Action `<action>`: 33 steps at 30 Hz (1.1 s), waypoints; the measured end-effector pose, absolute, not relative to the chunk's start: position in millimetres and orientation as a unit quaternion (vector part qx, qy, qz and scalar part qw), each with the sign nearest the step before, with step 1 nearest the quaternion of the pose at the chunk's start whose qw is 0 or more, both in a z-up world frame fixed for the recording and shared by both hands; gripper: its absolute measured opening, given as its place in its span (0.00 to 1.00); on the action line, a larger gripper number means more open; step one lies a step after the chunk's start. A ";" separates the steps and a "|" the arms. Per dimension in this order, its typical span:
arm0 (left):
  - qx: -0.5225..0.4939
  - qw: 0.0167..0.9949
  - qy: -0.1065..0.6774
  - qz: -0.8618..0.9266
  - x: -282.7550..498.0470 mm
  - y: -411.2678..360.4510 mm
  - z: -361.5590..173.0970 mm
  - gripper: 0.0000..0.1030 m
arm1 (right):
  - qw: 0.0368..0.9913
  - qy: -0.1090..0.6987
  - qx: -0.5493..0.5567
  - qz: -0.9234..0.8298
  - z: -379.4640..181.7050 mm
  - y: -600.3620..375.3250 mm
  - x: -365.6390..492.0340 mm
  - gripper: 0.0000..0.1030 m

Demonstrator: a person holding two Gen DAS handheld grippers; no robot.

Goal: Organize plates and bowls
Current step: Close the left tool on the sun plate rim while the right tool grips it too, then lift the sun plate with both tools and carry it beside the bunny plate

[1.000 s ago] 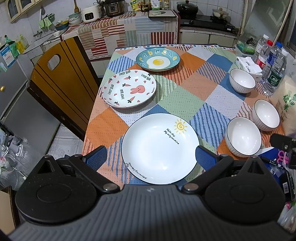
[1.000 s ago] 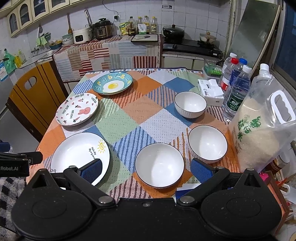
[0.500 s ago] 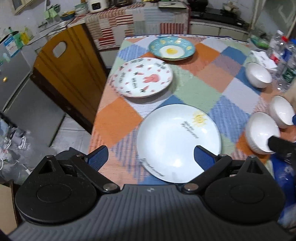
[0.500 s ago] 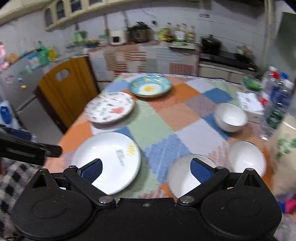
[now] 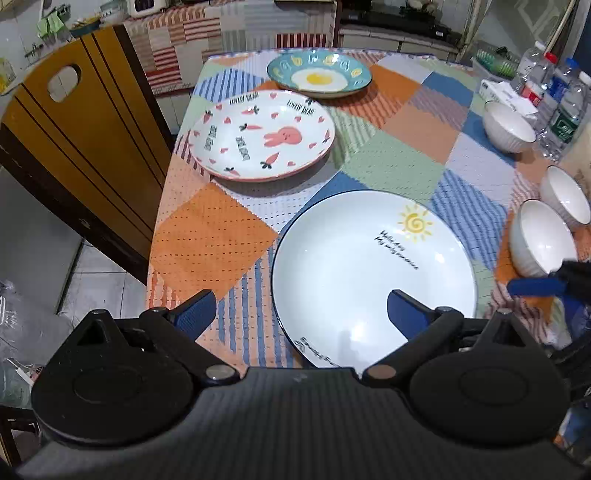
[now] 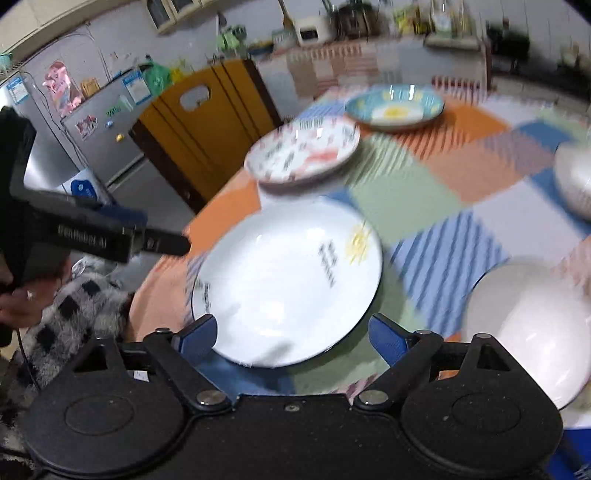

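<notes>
A home kitchen with a dining surface point(image 5: 402, 144) under a patchwork cloth. Behind it a counter point(image 5: 236, 33) draped in striped fabric carries small appliances, a dark stove point(image 5: 399, 20) stands to the right, and a fridge point(image 6: 92, 136) covered in stickers stands beside a wooden chair point(image 5: 74, 122).

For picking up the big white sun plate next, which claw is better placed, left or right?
Probably right. The right claw is open with the sun plate's near rim between its fingers. The left claw is also open, but sits off toward the plate's left edge, one finger over bare tablecloth.
</notes>
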State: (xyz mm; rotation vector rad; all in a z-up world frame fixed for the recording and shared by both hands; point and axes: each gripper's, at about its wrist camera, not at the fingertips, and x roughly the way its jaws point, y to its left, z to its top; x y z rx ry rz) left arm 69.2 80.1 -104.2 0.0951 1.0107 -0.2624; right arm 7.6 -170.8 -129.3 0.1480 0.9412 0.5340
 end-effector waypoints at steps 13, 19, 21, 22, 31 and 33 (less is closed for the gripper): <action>0.021 0.815 0.564 -0.135 103.5 92.5 -172.7 0.43 | 0.850 0.480 0.081 0.204 -177.8 -171.6 34.1 0.36; 0.010 0.822 0.544 -0.167 92.4 91.7 -176.7 0.26 | 0.853 0.473 0.116 0.189 -183.6 -178.4 33.3 0.26; 0.002 0.827 0.537 -0.166 89.1 92.4 -177.4 0.26 | 0.853 0.468 0.126 0.192 -185.2 -182.3 33.1 0.26; -0.003 0.827 0.536 -0.168 88.6 93.6 -177.5 0.26 | 0.853 0.467 0.128 0.195 -185.8 -183.4 33.2 0.26; -0.026 0.821 0.539 -0.184 91.0 104.6 -179.2 0.26 | 0.851 0.465 0.094 0.224 -177.8 -180.0 33.6 0.25; -0.021 0.822 0.536 -0.190 89.7 103.8 -176.9 0.26 | 0.853 0.462 0.080 0.229 -174.0 -179.5 34.9 0.25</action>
